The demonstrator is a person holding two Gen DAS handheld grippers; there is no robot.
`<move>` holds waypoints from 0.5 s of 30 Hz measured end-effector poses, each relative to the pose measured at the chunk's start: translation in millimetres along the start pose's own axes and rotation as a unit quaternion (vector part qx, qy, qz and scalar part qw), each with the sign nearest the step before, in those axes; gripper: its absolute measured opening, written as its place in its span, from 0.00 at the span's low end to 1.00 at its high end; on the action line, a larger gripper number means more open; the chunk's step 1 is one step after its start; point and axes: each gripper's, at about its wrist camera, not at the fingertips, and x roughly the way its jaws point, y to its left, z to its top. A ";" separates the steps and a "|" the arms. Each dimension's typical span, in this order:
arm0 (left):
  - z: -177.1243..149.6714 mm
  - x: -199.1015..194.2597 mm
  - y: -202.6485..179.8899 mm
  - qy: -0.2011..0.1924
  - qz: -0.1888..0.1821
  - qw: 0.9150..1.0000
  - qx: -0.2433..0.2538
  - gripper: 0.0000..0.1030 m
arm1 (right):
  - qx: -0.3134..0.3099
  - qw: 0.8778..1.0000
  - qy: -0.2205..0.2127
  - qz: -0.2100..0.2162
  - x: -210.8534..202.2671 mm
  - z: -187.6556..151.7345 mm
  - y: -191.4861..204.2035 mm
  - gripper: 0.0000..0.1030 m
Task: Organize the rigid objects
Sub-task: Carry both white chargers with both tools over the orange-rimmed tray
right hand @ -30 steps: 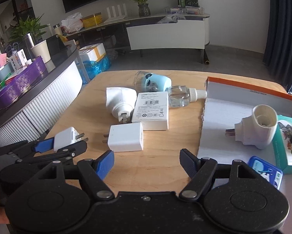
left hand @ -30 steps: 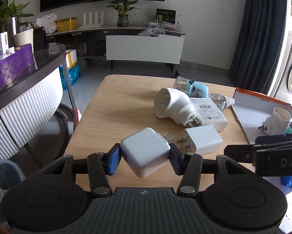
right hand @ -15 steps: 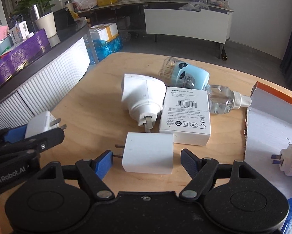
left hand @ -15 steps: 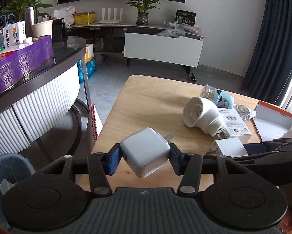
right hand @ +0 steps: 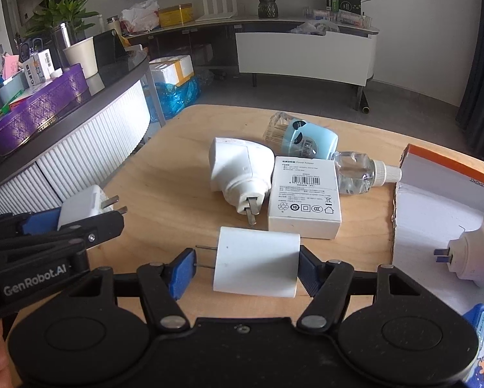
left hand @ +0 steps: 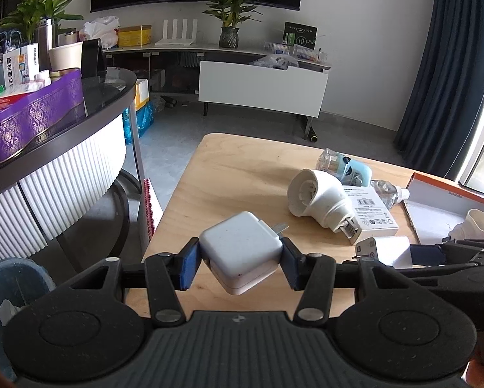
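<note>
My left gripper [left hand: 240, 258] is shut on a white square charger [left hand: 240, 252] and holds it above the wooden table [left hand: 235, 168] near its left edge; it also shows in the right wrist view [right hand: 86, 207]. My right gripper [right hand: 246, 271] brackets a white two-pin plug adapter [right hand: 256, 265] lying on the table; the right pad touches its body, the left pad [right hand: 182, 273] is at its pin tips. An orange-rimmed cardboard box [right hand: 435, 194] at the right holds a white plug-in unit [right hand: 478, 252].
On the table [right hand: 177, 168] lie a white nightlight plug [right hand: 238, 174], a white adapter box [right hand: 305, 200], a blue-capped jar [right hand: 303, 139] and a clear bottle [right hand: 361, 171]. A curved counter [left hand: 48, 148] stands left; a bin [left hand: 12, 287] sits below.
My right gripper moved forward and narrowed around the white plug adapter. My left gripper drew back and left, still holding the square charger.
</note>
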 end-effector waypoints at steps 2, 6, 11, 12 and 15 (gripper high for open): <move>0.5 -5.4 -2.4 -0.003 -0.004 1.000 0.000 0.51 | 0.002 1.000 -0.008 -0.004 -9.8 -1.8 -0.4 0.77; 1.0 -16.3 -8.1 -0.010 -0.009 1.000 0.003 0.51 | 0.006 1.000 -0.020 -0.011 -29.4 -5.7 -3.1 0.77; 0.8 -27.7 -15.8 -0.014 -0.015 1.000 0.010 0.51 | 0.017 0.999 -0.031 -0.018 -52.8 -11.2 -6.8 0.77; 1.0 -30.2 -17.1 -0.015 -0.016 1.000 0.011 0.51 | 0.018 0.999 -0.035 -0.020 -58.1 -12.5 -7.4 0.77; 0.2 -35.5 -21.3 -0.016 -0.019 1.000 0.016 0.51 | 0.024 0.999 -0.041 -0.022 -71.2 -16.6 -9.0 0.77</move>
